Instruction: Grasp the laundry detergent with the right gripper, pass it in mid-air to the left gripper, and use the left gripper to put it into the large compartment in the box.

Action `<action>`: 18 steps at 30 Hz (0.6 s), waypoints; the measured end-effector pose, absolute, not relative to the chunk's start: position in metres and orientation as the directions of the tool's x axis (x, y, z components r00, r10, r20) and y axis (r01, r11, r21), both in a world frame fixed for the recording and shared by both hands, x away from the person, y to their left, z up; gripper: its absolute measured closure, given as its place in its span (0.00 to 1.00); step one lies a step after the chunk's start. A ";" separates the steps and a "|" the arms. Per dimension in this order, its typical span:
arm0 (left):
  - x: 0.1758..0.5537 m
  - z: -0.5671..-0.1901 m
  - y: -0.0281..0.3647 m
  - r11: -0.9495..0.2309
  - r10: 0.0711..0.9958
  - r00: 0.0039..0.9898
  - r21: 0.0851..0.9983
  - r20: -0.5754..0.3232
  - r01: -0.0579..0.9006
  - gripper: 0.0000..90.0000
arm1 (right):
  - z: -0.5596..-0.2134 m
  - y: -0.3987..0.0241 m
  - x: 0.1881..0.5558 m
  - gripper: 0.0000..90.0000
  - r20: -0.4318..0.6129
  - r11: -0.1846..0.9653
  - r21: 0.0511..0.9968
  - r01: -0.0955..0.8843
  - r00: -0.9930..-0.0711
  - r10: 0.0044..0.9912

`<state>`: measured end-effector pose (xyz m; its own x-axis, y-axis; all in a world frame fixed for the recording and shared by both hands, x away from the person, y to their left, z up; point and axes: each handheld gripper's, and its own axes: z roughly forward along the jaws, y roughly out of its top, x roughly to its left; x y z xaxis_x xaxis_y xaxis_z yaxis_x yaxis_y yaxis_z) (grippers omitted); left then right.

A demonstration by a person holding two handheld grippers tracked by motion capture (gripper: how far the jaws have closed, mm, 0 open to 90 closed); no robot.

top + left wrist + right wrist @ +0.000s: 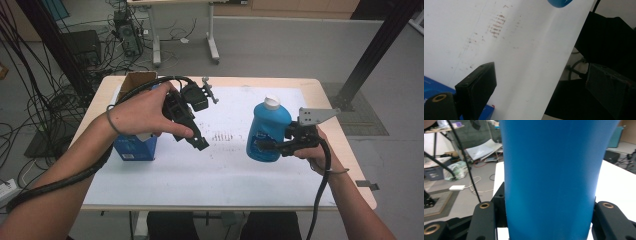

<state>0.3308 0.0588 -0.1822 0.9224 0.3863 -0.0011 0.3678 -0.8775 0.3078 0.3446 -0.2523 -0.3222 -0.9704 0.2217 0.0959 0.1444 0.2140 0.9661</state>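
While the right gripper is clamping it, here is how things are sitting:

bottle: blue bottle (267, 132) with white cap (272, 102) is standing upright on the white mat (220, 165), right of centre; cap is on, contents not visible through the plastic.

right gripper: right gripper (272, 146) is coming in level from the right, jaws squeezing the lower body of the bottle from both sides; in the right gripper view the blue wall (552, 177) is sitting tight between the two jaws. Low grip probably for keeping it steady and upright.

left gripper: left gripper (192, 131) is hanging above the mat, left of centre, jaws spread wide with nothing between them; in the left gripper view one finger (477, 86) is showing over bare mat. Likely waiting free so it can go for the cap, my guess.

box: blue cardboard box (135, 145) is standing at the mat's left edge, partly under the left hand (145, 112), top flaps open; inside is hidden, cannot tell what it is holding.

table: wooden table (350, 150) is carrying the mat; bottle and box are well apart.
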 end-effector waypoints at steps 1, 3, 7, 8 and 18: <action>0.331 -0.182 0.058 -0.879 0.383 0.924 0.308 -0.001 0.364 0.11 | -0.323 -0.250 0.345 0.50 0.096 0.215 0.966 0.142 -0.973 0.211; 0.331 -0.180 0.057 -0.881 0.375 0.927 0.310 -0.001 0.357 0.11 | -0.323 -0.248 0.344 0.50 0.094 0.218 0.966 0.138 -0.975 0.200; 0.330 -0.179 0.053 -0.890 0.354 0.935 0.307 -0.005 0.338 0.11 | -0.323 -0.244 0.343 0.50 0.094 0.223 0.966 0.133 -0.979 0.179; 0.330 -0.179 0.052 -0.891 0.350 0.937 0.306 -0.007 0.335 0.11 | -0.323 -0.243 0.343 0.50 0.094 0.225 0.965 0.133 -0.980 0.174; 0.332 -0.177 0.043 -0.900 0.307 0.951 0.319 -0.023 0.298 0.11 | -0.323 -0.232 0.341 0.50 0.087 0.240 0.964 0.114 -0.989 0.121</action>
